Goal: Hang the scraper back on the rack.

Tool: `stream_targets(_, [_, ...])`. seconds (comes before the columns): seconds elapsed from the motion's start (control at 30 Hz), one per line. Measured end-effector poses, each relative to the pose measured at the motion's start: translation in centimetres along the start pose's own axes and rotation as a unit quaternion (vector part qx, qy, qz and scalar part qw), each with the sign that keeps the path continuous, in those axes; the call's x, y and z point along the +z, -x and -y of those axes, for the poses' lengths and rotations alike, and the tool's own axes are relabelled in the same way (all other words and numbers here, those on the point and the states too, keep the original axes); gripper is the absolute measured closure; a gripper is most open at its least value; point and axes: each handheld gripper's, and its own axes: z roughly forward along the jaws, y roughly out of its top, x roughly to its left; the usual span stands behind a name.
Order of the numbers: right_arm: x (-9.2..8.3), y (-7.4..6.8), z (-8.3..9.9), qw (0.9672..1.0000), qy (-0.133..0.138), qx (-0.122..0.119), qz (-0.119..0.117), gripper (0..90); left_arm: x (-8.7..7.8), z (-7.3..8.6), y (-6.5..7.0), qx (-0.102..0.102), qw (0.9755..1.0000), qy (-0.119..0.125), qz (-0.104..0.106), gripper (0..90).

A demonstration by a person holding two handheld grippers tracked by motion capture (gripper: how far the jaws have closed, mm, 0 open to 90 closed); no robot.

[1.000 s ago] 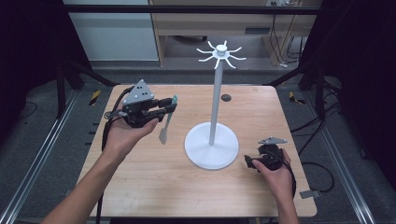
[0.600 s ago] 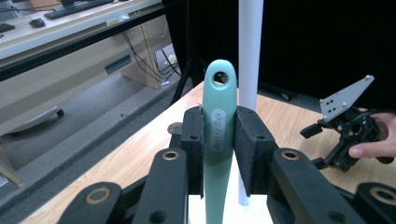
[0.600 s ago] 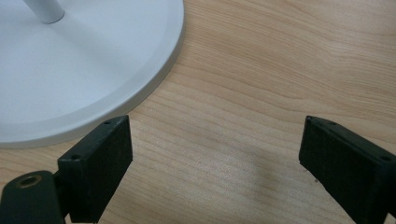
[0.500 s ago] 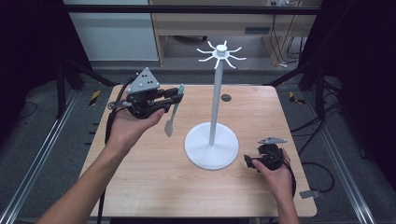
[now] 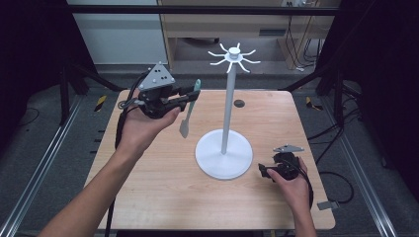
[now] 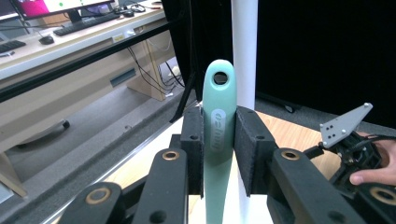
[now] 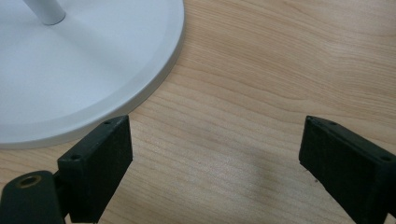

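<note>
Mint-green spatula hangs blade-down, handle clamped, beside white stand.

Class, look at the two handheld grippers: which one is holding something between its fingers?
The left gripper, raised above the wooden table, grips a mint-green plastic spatula by its handle. The right gripper rests beside the white stand's round base, fingers open.

Mint-green spatula handle clamped between tool pads, white pole behind

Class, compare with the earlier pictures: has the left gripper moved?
Yes. The left gripper, shut on the green spatula, has risen and shifted toward the white stand, judged against the table's far edge.
</note>
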Motion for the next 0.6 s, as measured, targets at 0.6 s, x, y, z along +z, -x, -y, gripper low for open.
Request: stream_targets(0.6, [0.0, 0.0, 0.0, 1.0, -0.001, -0.001, 0.0, 10.0, -0.1, -1.9, 0.6, 0.009, 0.9995, 0.027, -0.013, 74.0])
